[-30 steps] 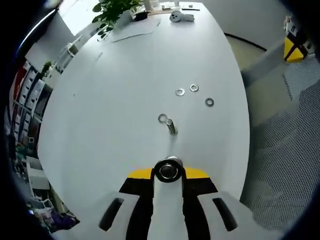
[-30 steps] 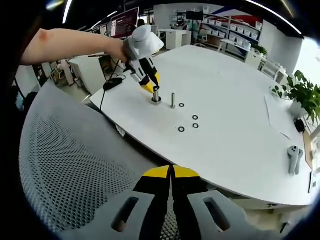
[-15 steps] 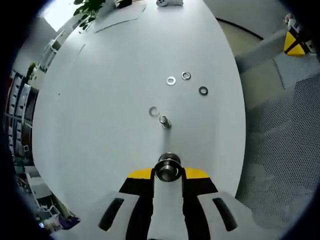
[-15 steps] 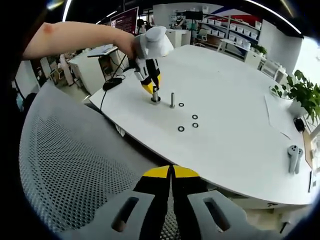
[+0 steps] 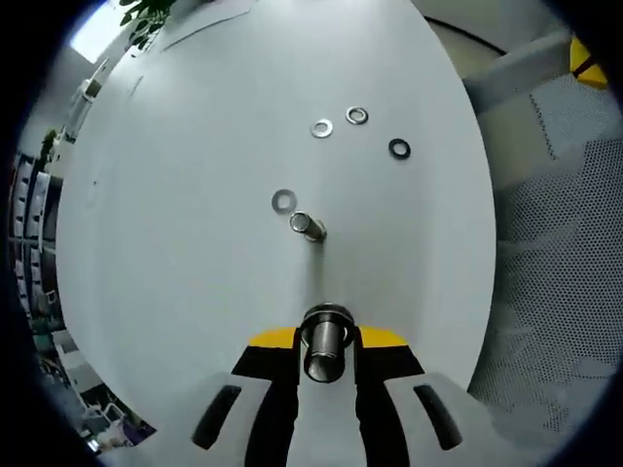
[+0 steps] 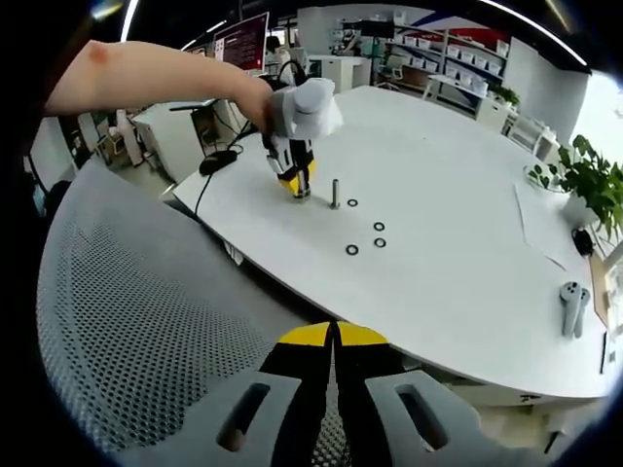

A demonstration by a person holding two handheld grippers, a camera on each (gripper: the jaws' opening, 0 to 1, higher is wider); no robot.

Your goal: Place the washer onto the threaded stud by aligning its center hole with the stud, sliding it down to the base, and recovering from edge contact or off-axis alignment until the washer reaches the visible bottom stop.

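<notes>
Studs number two on the white surface: the near stud stands upright at the tips of the left tongs, which have tipped more steeply over it; their grip cannot be told. The far stud stands just ahead. Four loose washers lie beyond, the nearest washer beside that stud. The right tongs are pressed together, empty, well apart over a mesh chair.

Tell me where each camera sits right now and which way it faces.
Left gripper view: rides the left gripper, looking steeply down on the white table, a stud between its jaws, a second stud, loose washers.
Right gripper view: rides the right gripper off the table edge above a mesh chair, facing the person's forearm.
Shared: table, studs, washers, left gripper.
</notes>
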